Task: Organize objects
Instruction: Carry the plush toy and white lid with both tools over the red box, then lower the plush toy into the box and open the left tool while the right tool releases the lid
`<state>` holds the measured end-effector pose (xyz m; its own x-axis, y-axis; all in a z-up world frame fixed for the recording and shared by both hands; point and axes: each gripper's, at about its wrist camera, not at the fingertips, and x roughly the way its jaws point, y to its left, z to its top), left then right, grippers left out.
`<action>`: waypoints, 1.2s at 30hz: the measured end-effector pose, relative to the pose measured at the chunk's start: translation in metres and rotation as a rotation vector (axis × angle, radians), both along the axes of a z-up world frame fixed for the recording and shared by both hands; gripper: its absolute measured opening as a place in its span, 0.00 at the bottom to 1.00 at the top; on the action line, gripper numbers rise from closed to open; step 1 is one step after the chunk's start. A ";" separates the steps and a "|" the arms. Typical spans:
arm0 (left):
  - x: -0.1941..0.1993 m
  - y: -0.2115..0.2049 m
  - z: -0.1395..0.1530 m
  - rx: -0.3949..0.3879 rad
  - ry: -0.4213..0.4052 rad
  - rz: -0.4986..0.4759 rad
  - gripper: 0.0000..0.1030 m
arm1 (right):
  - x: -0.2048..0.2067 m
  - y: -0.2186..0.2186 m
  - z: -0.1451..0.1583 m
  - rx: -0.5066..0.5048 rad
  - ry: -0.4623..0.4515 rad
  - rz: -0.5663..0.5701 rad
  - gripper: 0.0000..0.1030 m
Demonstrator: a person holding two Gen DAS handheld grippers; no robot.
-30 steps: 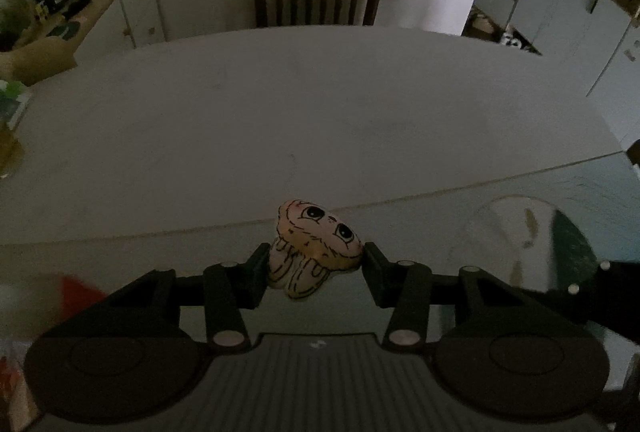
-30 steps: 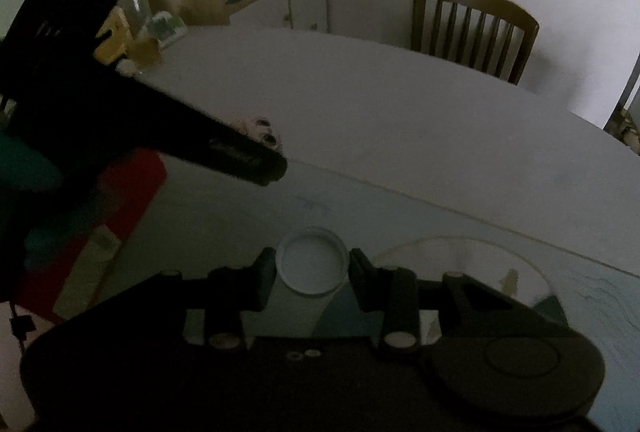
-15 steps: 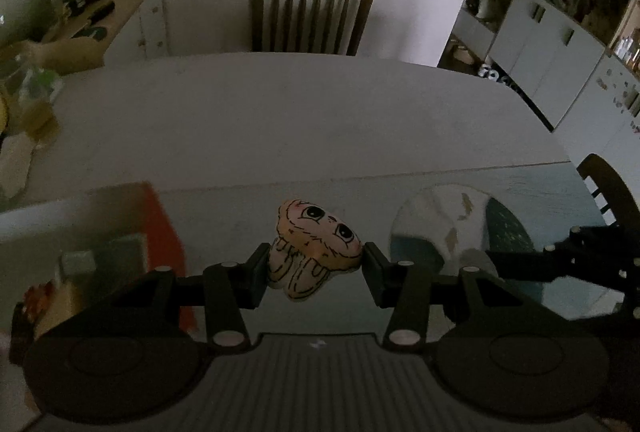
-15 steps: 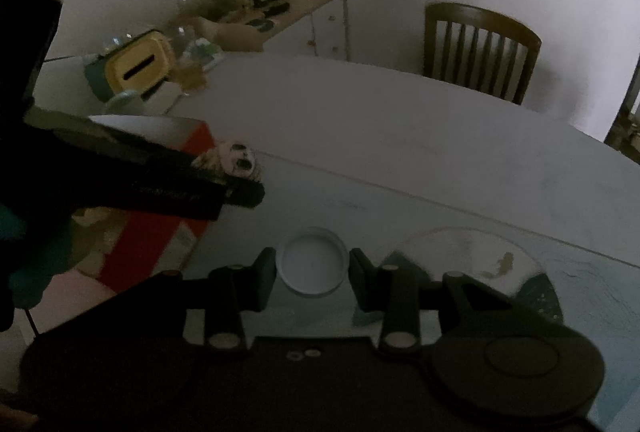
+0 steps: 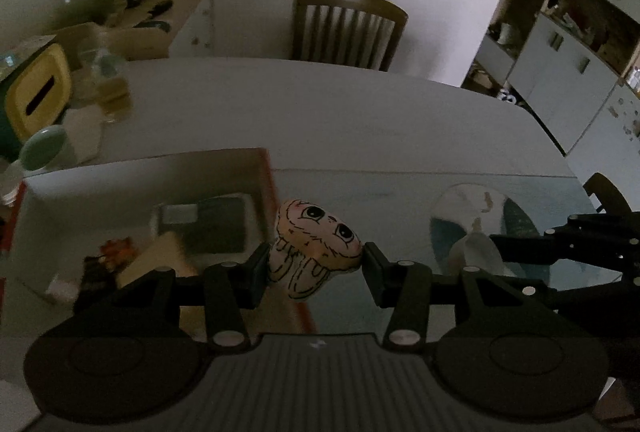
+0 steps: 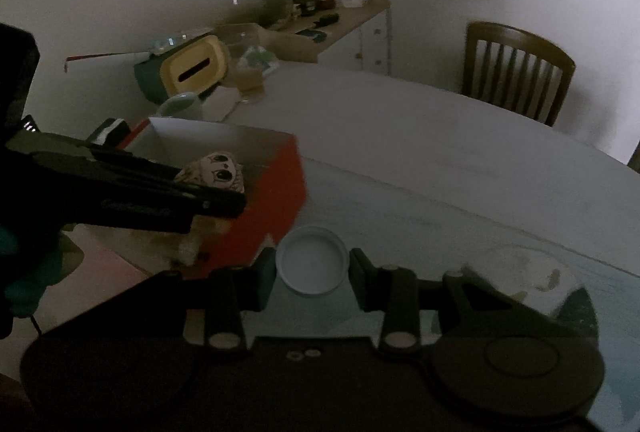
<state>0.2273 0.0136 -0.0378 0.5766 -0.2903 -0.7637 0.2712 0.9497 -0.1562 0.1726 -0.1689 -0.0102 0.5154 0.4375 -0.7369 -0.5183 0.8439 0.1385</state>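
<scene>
left gripper [image 5: 314, 262] pinches a squishy toy [image 5: 316, 246] by its sides, looks light; right gripper [image 6: 312, 266] clamps a stiff, slippery-looking cap [image 6: 312, 260] near the box [image 6: 256, 191]

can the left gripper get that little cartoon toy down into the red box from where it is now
Probably yes. The left gripper, shut on the cartoon toy, hangs by the near edge of the red box, whose top is open with nothing covering it. The right gripper holds a white lid off to the side.
</scene>
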 end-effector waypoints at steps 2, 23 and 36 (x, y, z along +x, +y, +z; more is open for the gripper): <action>-0.003 0.013 0.000 0.005 -0.001 0.009 0.46 | -0.002 0.011 0.000 0.001 0.002 0.007 0.37; 0.014 0.133 -0.019 0.101 0.014 0.151 0.46 | 0.004 0.107 -0.021 -0.030 0.028 0.060 0.37; 0.054 0.161 -0.073 0.171 0.137 0.169 0.46 | 0.003 0.146 -0.055 -0.145 0.059 0.115 0.37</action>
<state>0.2813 0.1743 -0.1106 0.4940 -0.0594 -0.8675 0.0944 0.9954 -0.0143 0.1760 -0.0231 -0.0657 0.4218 0.3784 -0.8240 -0.6071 0.7928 0.0533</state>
